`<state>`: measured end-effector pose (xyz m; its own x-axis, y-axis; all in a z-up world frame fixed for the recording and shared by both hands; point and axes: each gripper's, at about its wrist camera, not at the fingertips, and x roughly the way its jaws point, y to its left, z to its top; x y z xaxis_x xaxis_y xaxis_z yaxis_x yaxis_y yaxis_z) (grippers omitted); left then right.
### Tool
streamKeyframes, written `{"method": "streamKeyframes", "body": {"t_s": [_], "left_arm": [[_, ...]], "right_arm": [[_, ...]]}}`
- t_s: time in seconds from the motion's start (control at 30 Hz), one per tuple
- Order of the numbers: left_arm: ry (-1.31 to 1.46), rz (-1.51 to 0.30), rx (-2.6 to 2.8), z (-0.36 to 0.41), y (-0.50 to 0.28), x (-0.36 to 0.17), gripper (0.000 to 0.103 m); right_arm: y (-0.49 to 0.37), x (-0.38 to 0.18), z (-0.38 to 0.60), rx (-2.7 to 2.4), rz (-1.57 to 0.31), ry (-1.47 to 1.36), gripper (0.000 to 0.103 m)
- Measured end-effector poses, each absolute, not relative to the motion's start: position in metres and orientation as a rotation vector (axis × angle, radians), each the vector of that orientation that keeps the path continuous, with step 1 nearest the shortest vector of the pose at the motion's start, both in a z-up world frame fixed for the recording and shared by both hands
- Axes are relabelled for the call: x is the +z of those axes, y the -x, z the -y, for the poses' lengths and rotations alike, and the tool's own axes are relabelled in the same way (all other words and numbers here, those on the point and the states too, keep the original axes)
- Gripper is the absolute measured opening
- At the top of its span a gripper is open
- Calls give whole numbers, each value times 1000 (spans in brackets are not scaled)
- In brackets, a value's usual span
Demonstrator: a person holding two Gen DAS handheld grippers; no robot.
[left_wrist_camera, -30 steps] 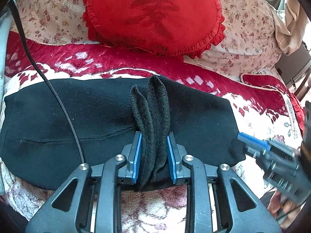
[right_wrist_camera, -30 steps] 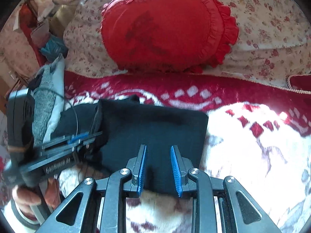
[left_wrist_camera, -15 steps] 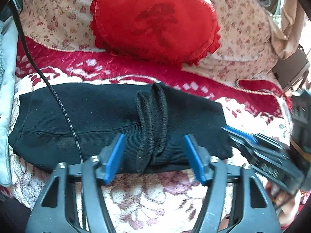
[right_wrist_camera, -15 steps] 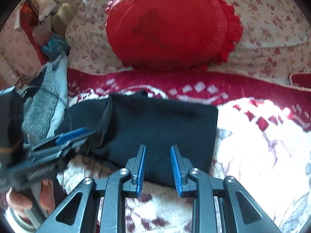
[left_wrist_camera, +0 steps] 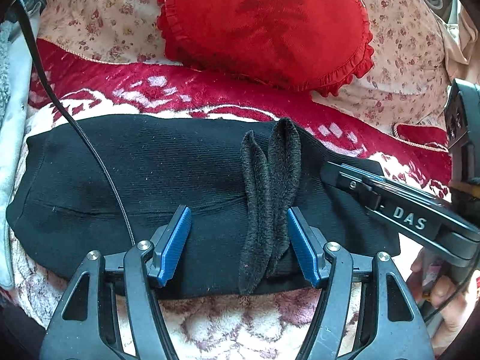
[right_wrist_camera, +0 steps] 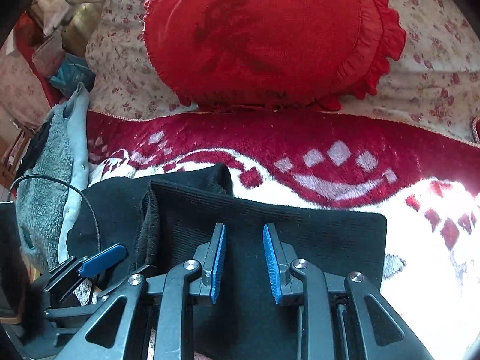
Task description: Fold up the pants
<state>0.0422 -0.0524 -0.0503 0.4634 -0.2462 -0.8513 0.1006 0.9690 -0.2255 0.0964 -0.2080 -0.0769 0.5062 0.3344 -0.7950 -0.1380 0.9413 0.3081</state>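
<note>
Black ribbed pants (left_wrist_camera: pixel 156 177) lie folded across a red and white blanket (left_wrist_camera: pixel 168 90). Their fuzzy cuff ends (left_wrist_camera: pixel 270 198) lie on top, near the right end. My left gripper (left_wrist_camera: pixel 238 219) is open, its blue pads on either side of the cuffs, holding nothing. My right gripper (right_wrist_camera: pixel 243 234) stands over the right end of the pants (right_wrist_camera: pixel 315 234) with its jaws a small gap apart and nothing between them. The right gripper also shows in the left wrist view (left_wrist_camera: pixel 387 201), and the left gripper shows in the right wrist view (right_wrist_camera: pixel 102 259).
A round red frilled cushion (left_wrist_camera: pixel 267 27) leans on floral pillows (left_wrist_camera: pixel 87 27) behind the pants. A grey fleece garment (right_wrist_camera: pixel 51 198) lies at the left edge. A black cable (left_wrist_camera: pixel 90 150) crosses the pants. Sunlit blanket (right_wrist_camera: pixel 426 255) lies to the right.
My left gripper opened and let go of the cuff ends, which now lie on the pants. It then shifted a little left. The right gripper moved in over the pants' right end.
</note>
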Motion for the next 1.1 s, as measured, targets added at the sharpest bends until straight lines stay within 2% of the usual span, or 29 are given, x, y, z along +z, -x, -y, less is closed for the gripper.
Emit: {"method": "streamKeyframes", "body": {"t_s": [0.23, 0.43, 0.73, 1.1], "left_arm": [[169, -1061, -218, 49, -38, -48, 65], [185, -1050, -207, 43, -29, -40, 65], [172, -997, -132, 8, -8, -19, 65], [207, -979, -20, -46, 7, -13, 65]], "right_arm": [[-60, -59, 214, 291, -982, -183, 24], [-34, -83, 218, 264, -994, -184, 24], [-42, -48, 188, 332, -963, -153, 24], [-65, -67, 146, 387, -1021, -150, 24]]}}
